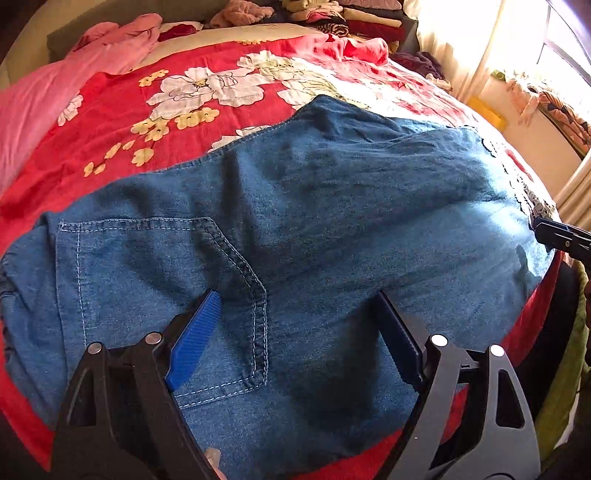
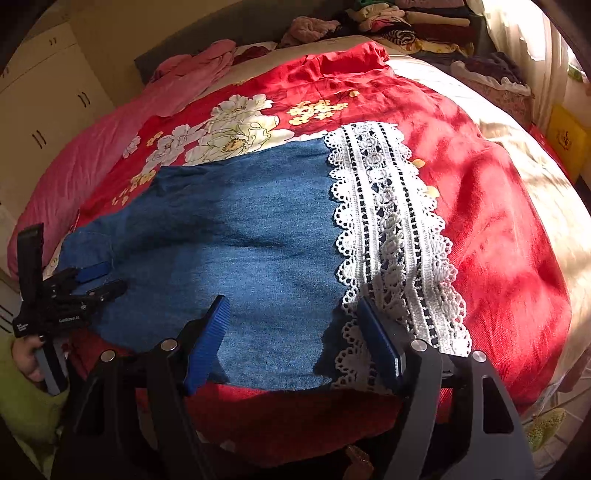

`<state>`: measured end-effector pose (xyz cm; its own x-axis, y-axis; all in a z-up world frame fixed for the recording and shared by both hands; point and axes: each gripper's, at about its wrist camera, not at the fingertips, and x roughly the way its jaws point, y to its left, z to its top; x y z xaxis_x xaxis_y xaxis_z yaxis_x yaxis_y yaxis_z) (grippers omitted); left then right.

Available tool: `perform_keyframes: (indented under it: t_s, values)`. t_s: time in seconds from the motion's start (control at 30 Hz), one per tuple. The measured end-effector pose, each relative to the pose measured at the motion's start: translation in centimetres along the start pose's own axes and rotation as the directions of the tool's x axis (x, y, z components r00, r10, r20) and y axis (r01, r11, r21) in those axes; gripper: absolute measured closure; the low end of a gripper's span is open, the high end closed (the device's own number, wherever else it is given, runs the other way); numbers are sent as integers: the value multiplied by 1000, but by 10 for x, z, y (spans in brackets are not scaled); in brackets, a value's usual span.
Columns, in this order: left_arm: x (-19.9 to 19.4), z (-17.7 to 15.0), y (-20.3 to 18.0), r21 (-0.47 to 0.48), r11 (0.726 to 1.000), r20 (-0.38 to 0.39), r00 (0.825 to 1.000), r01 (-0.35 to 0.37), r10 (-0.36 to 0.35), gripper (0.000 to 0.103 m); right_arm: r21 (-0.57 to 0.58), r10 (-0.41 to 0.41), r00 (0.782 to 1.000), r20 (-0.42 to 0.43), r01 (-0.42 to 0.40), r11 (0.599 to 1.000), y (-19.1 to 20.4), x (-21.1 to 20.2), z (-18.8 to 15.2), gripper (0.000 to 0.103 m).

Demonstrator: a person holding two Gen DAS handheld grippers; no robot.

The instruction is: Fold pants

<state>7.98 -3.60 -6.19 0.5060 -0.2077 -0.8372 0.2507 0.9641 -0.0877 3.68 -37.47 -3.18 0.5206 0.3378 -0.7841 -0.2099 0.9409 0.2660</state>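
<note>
Blue denim pants (image 1: 314, 206) lie folded flat on a red floral bedspread (image 1: 122, 122). Their back pocket (image 1: 155, 280) is at the left, and the white lace hem (image 2: 388, 229) is at the right end. My left gripper (image 1: 297, 295) hovers open over the pocket end with only flat cloth below its blue pads. It also shows at the left of the right wrist view, where the left gripper (image 2: 103, 280) is held by a hand (image 2: 26, 358). Open as well, my right gripper (image 2: 292, 300) stands over the near edge by the lace, one pad above the denim and the other above the lace.
A pink blanket (image 2: 74, 162) covers the bed's far left. Piles of folded clothes (image 1: 354, 18) lie along the head of the bed. A white wardrobe (image 2: 40, 103) stands at the left, and curtains (image 1: 458, 40) and a yellow box (image 2: 565, 140) are at the right.
</note>
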Motion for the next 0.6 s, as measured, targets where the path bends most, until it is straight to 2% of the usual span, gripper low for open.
perform_keyframes:
  t_s: [0.13, 0.33, 0.47, 0.6]
  values:
    - [-20, 12, 1, -12, 999, 39, 999, 30, -29, 26, -9, 14, 999, 40, -14, 1000, 6, -10, 3, 26]
    - [-38, 47, 1, 2, 1000, 102, 995, 9, -9, 26, -33, 32, 997, 77, -29, 999, 13, -18, 15, 21]
    - [-33, 82, -4, 26, 1000, 123, 992, 1, -4, 26, -63, 47, 994, 99, -40, 997, 20, -19, 32, 21]
    - [-4, 114, -3, 49, 999, 83, 997, -8, 4, 26, -29, 45, 995, 89, -43, 999, 19, -6, 47, 20]
